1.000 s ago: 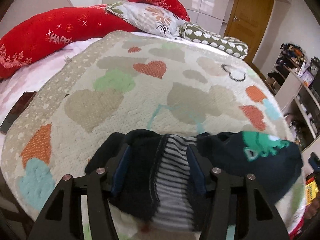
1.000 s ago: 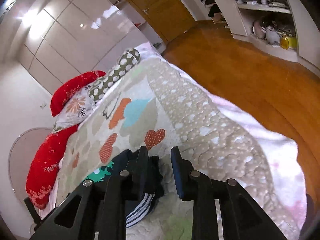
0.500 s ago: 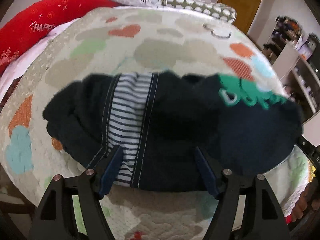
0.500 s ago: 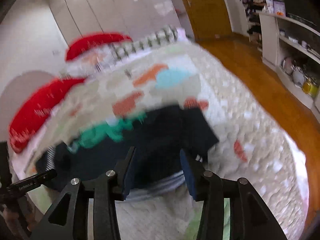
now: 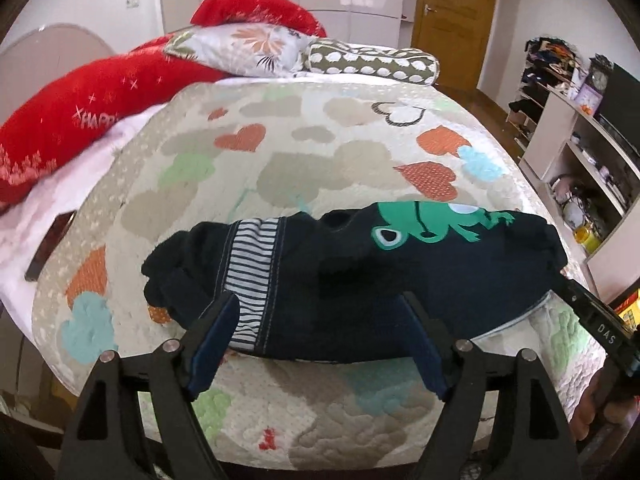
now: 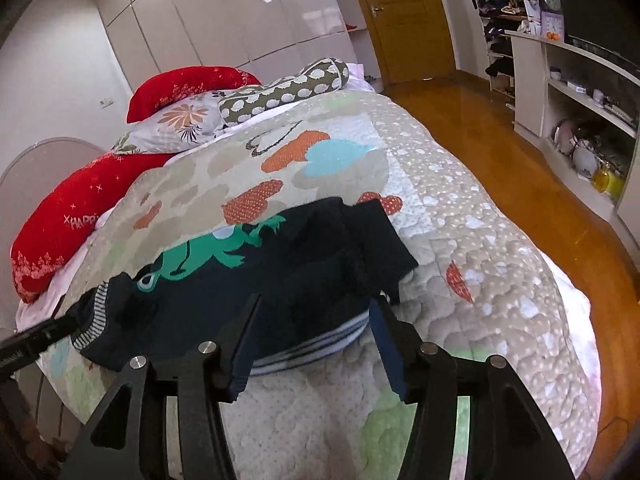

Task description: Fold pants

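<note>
The dark navy pants [image 5: 360, 280], with a green frog print and a striped panel, lie folded in a long bundle across the heart-patterned quilt [image 5: 280, 152]. My left gripper [image 5: 320, 320] hangs just in front of their near edge. Its jaws are opening and the pads press on nothing. In the right wrist view the pants [image 6: 280, 280] show a striped hem at the near side. My right gripper [image 6: 316, 320] stands over that end with its jaws opening, and the cloth's edge lies between the fingertips, untouched. Each gripper shows at the edge of the other's view: right gripper [image 5: 600, 324], left gripper [image 6: 36, 340].
Red bolsters [image 5: 100, 108], a floral pillow [image 5: 240, 48] and a dotted bolster [image 5: 372, 64] lie at the head of the bed. A dark flat object [image 5: 48, 248] rests at the bed's left edge. White shelves [image 6: 580, 120] and wooden floor [image 6: 480, 128] are to the right.
Both grippers have opened and let go of the pants, then drawn back toward the foot of the bed. The pants now lie spread lengthwise on the quilt.
</note>
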Available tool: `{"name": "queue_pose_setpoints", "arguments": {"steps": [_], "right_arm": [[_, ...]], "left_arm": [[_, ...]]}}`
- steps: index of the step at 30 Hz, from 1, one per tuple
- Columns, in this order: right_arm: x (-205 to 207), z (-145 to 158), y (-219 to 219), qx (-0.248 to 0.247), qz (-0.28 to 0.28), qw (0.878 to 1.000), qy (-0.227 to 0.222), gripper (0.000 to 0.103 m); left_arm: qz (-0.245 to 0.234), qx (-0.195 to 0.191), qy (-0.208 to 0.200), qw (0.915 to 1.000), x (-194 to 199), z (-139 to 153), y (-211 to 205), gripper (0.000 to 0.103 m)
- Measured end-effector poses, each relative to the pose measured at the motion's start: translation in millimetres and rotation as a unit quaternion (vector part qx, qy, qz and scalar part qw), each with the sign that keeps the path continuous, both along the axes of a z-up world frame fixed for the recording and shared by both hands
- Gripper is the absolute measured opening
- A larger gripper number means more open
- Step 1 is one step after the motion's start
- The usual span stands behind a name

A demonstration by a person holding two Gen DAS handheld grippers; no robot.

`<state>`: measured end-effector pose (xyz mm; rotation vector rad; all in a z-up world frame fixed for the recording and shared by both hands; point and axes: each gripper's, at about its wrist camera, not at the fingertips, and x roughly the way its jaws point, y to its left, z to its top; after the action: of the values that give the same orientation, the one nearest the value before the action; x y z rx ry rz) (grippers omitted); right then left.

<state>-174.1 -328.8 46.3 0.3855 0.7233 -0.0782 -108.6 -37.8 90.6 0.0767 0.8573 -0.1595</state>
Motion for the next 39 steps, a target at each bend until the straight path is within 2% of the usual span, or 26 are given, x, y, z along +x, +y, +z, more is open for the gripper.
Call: {"name": "queue_pose_setpoints", "arguments": {"steps": [11, 19, 21, 24, 26, 28, 33, 35, 38, 39], "right_arm": [[-8, -4, -4, 0.006, -0.005, 1.0, 0.004, 0.059], [-18, -9, -34, 0.037, -0.041, 0.998, -0.008, 0.061], [-20, -12, -44, 0.059, -0.048, 0.997, -0.015, 0.063], [-21, -18, -54, 0.088, -0.05, 0.994, -0.026, 0.067], [-18, -22, -59, 0.105, -0.046, 0.993, -0.025, 0.067], [-15, -26, -60, 0.11, -0.046, 0.993, -0.022, 0.067], [-9, -28, -62, 0.112, -0.037, 0.993, -0.023, 0.068], [-5, -27, -62, 0.121, -0.026, 0.992, -0.023, 0.068], [2, -28, -59, 0.129, -0.005, 0.991, -0.021, 0.068], [4, -28, -57, 0.126, -0.001, 0.992, -0.018, 0.068]], "left_arm": [[-0.013, 0.029, -0.006, 0.9995, -4, -1, -13, 0.079], [-0.045, 0.06, 0.002, 0.9972, 14, -7, -40, 0.079], [-0.066, 0.042, 0.017, 0.9968, 24, -8, -50, 0.079], [-0.111, -0.01, 0.053, 0.9923, 51, -4, -72, 0.079], [-0.141, -0.039, 0.073, 0.9865, 71, -1, -93, 0.079], [-0.171, -0.052, 0.084, 0.9804, 84, 0, -118, 0.079], [-0.249, -0.03, 0.123, 0.9601, 119, -15, -198, 0.079], [-0.281, -0.029, 0.158, 0.9463, 130, -27, -227, 0.079], [-0.311, -0.028, 0.195, 0.9299, 136, -44, -256, 0.079], [-0.328, -0.019, 0.212, 0.9204, 137, -54, -268, 0.079]]}}
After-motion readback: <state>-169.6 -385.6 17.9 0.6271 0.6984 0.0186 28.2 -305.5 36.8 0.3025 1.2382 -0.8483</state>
